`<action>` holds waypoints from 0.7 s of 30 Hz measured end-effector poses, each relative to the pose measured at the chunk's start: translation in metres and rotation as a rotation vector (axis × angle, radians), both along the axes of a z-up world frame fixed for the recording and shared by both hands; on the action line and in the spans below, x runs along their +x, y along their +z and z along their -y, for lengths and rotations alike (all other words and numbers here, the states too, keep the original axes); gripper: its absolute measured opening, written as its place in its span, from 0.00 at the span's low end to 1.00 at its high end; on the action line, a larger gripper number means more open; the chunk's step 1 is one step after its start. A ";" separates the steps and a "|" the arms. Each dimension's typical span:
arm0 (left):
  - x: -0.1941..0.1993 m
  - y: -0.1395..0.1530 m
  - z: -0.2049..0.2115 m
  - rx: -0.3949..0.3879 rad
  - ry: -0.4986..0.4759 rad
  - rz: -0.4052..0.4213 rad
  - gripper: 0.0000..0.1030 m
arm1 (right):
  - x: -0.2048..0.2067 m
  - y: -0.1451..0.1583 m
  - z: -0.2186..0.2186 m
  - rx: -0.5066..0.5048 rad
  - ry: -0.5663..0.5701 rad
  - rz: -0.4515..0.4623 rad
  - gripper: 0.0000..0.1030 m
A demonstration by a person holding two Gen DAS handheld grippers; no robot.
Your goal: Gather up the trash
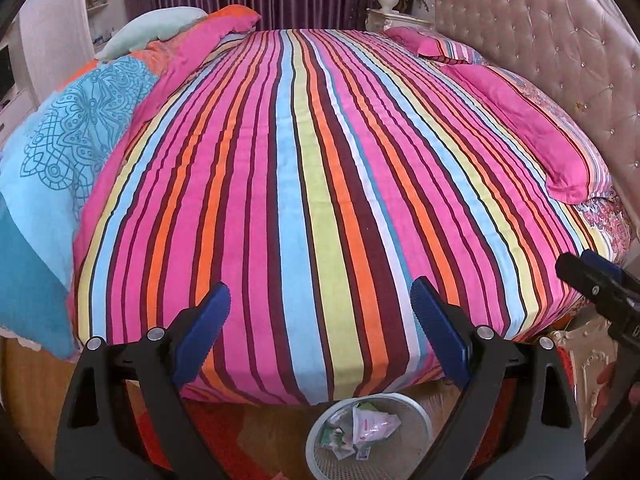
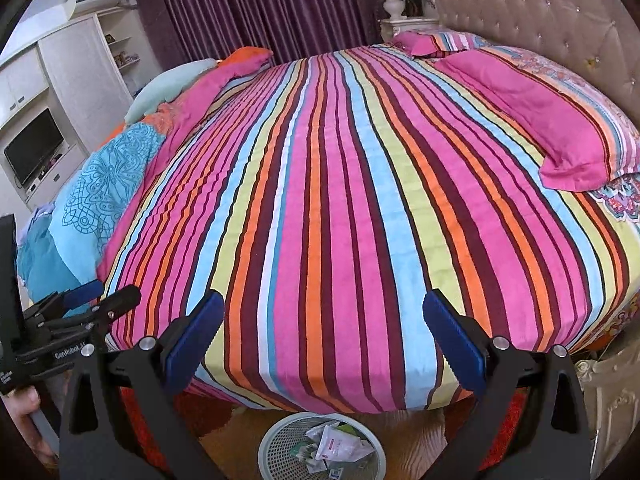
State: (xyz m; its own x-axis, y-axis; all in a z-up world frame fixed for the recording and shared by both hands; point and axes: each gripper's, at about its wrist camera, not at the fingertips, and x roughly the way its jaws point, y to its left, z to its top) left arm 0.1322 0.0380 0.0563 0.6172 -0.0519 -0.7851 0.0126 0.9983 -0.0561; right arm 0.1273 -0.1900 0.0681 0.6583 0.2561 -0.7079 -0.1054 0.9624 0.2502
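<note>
A white mesh wastebasket (image 1: 416, 412) (image 2: 280, 436) stands on the floor at the foot of the bed, with several crumpled wrappers (image 1: 368, 426) (image 2: 340, 446) inside it. My left gripper (image 1: 320, 304) hangs open above the bed's near edge, nothing between its blue pads. My right gripper (image 2: 324, 312) is also open and empty, beside the left one. The right gripper's tip (image 1: 588, 272) shows at the right edge of the left wrist view. The left gripper (image 2: 100, 300) shows at the left of the right wrist view, a hand (image 2: 24, 408) under it.
A round bed with a striped cover (image 1: 312, 160) (image 2: 344, 184) fills both views. Pink pillows (image 1: 532, 132) (image 2: 540, 120) lie by the tufted headboard (image 1: 552, 32). A blue patterned quilt (image 1: 64, 152) is bunched at the left. A red rug (image 1: 224, 432) lies under the basket.
</note>
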 end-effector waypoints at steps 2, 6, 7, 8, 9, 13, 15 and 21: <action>0.001 0.001 0.000 -0.002 -0.001 -0.001 0.86 | 0.001 0.000 0.000 0.002 -0.002 -0.004 0.93; 0.003 0.003 0.000 0.001 -0.005 0.002 0.86 | 0.002 0.002 0.001 0.004 -0.007 -0.003 0.93; 0.004 0.003 0.000 -0.001 -0.006 0.003 0.86 | 0.002 0.004 0.002 0.004 -0.008 -0.001 0.93; 0.004 0.003 0.000 -0.004 -0.008 0.002 0.86 | 0.004 0.005 0.002 0.004 -0.008 0.000 0.93; 0.005 0.004 0.000 -0.006 -0.009 0.001 0.86 | 0.005 0.005 0.002 0.002 -0.008 0.001 0.93; 0.005 0.005 0.001 0.002 -0.010 0.002 0.86 | 0.007 0.006 0.001 -0.002 -0.007 0.004 0.93; 0.005 0.006 0.001 0.005 -0.008 0.002 0.86 | 0.008 0.007 0.000 -0.005 -0.004 0.006 0.93; 0.004 0.007 0.002 0.003 -0.007 0.006 0.86 | 0.008 0.009 -0.003 -0.005 0.003 0.012 0.93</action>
State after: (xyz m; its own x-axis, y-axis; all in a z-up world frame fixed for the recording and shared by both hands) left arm 0.1358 0.0363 0.0633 0.6213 -0.0543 -0.7817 0.0200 0.9984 -0.0535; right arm 0.1350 -0.1874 0.0767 0.6661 0.2544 -0.7012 -0.1111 0.9634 0.2441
